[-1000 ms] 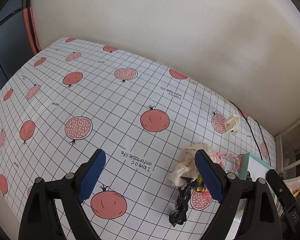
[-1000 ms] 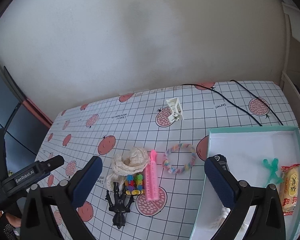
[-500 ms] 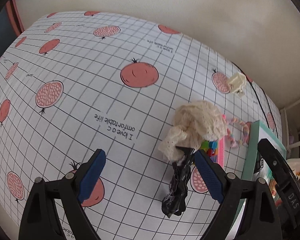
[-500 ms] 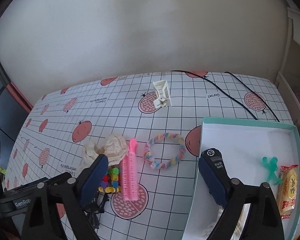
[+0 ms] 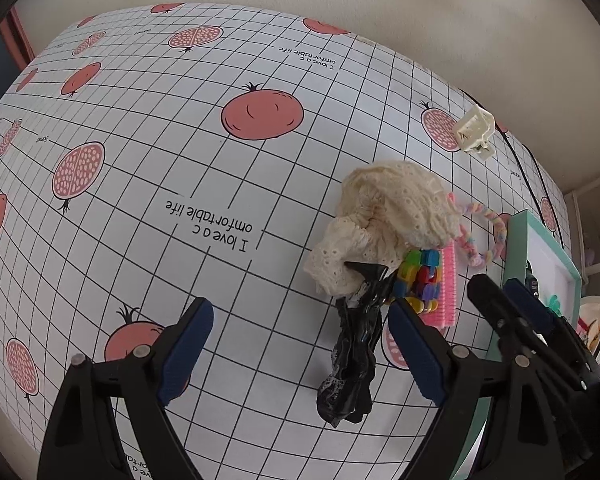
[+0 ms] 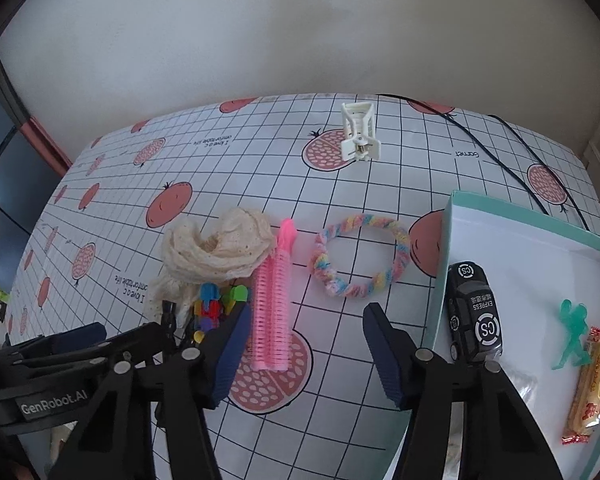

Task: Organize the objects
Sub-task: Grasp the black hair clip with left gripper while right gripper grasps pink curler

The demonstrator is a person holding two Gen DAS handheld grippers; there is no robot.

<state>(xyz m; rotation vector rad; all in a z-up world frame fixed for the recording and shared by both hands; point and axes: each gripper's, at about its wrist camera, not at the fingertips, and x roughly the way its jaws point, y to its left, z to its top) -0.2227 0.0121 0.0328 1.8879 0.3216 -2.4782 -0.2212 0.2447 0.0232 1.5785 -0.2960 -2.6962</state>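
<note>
Tablecloth (image 6: 260,152): white grid with pomegranate print, covering the whole work surface.

Left gripper (image 5: 300,344) pointed steeply down over the cloth, jaws spread wide, nothing between the pads. A black crumpled hair tie (image 5: 352,360) lay just inside its right finger, apart from both pads as far as could be told.

Next to the right: cream lace scrunchie (image 6: 220,252), bunched, partly lying over the black tie's upper end. Just below it, a string of multicoloured plastic clips (image 6: 216,308), touching the scrunchie's lower edge.

Pink hair roller (image 6: 274,308) lay lengthwise beside the clips, its lower end on a pomegranate print. Right gripper (image 6: 304,348) hung over it, jaws closing; the roller sat between them, just inside the left finger, pads not yet pressing on it.

Pastel braided hair ring (image 6: 360,260) lay flat, near the roller but apart. White claw clip (image 6: 358,136) stood well behind, near the wall.

Far right: teal-rimmed box (image 6: 448,248), white inside, holding a dark toy car (image 6: 474,312), a green figurine (image 6: 574,332) and a wrapped snack (image 6: 592,384).
</note>
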